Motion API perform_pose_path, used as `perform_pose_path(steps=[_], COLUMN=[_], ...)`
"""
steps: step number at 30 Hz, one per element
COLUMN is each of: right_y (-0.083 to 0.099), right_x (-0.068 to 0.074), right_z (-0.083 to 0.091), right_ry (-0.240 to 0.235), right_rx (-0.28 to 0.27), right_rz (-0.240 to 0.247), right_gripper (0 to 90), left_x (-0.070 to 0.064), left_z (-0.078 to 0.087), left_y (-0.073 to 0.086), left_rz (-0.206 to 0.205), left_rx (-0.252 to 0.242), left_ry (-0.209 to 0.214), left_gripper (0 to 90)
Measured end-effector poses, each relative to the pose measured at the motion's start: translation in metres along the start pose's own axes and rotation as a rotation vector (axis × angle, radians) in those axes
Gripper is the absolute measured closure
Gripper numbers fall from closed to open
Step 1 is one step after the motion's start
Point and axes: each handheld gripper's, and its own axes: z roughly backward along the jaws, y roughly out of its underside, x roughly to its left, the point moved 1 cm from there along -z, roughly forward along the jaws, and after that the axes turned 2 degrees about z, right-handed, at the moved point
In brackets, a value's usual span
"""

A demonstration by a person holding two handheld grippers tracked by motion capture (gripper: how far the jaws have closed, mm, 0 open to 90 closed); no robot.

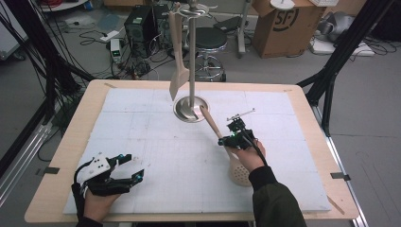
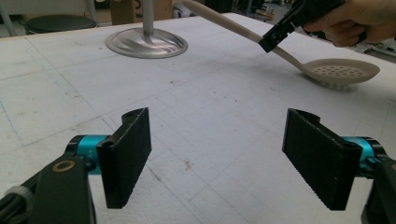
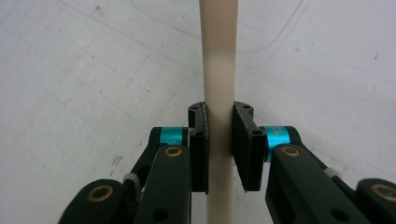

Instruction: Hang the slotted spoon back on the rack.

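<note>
Around spoon handle [image 3: 218, 70]: right gripper [image 3: 219, 140], clamped.

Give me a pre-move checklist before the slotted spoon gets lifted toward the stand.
1. Grip: right gripper has its jaws closed on the slotted spoon handle, handle centred between the pads. Ok.
2. Spoon bowl: rests on the white mat, handle angled up toward the stand base. Ok.
3. Left gripper: jaws wide apart, nothing between them, low over the mat away from the spoon. Ok.
4. Stand: upright, with a wooden spatula hanging from its top at the left side. Ok.
5. Free hook for the spoon: top of the stand is cut off in the high view. Cannot tell.
</note>
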Motion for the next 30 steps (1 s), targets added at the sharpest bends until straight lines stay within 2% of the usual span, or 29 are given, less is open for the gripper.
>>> perform_pose_path(steps=[2, 4, 8, 10, 16, 22, 24, 26, 27, 28, 30], right_y=[0.000, 0.000, -0.004, -0.005, -0.006, -0.008, -0.010, -0.012, -0.013, -0.015, -0.018], right_x=[-0.001, 0.000, 0.002, 0.004, 0.005, 0.007, 0.010, 0.012, 0.014, 0.016, 0.021], right_z=[0.002, 0.005, 0.013, 0.016, 0.021, 0.028, 0.031, 0.033, 0.035, 0.036, 0.038], right_ry=[-0.021, -0.020, -0.038, -0.046, -0.051, -0.100, -0.099, -0.128, -0.124, -0.141, -0.134], right_rx=[-0.035, -0.061, -0.159, -0.190, -0.242, -0.323, -0.350, -0.374, -0.388, -0.386, -0.398], right_rz=[-0.014, -0.013, -0.011, -0.012, -0.005, -0.032, -0.040, -0.048, -0.043, -0.033, -0.025], right_gripper=[78.2, 78.3, 78.4, 78.4, 78.4, 78.3, 78.3, 78.3, 78.3, 78.3, 78.3], left_x=[0.000, 0.000, 0.000, 0.000, 0.000, 0.000, 0.000, 0.000, 0.000, 0.000, 0.000], left_z=[0.000, 0.000, 0.000, 0.000, -0.001, -0.001, -0.001, -0.001, -0.001, -0.001, -0.001], left_y=[0.000, 0.000, 0.000, 0.000, 0.000, 0.000, 0.001, 0.000, 0.000, 0.000, 0.000], left_rz=[0.001, 0.000, 0.000, -0.001, -0.002, 0.001, 0.001, 0.002, 0.002, 0.002, 0.002], left_rx=[0.000, 0.002, 0.000, 0.002, 0.002, 0.003, 0.004, 0.002, 0.002, 0.002, 0.002], left_ry=[-0.002, -0.003, -0.001, -0.001, -0.003, -0.001, 0.001, 0.000, 0.000, 0.000, 0.000], left_gripper=[24.4, 24.4, 24.4, 24.4, 24.3, 24.4, 24.4, 24.3, 24.3, 24.4, 24.4])
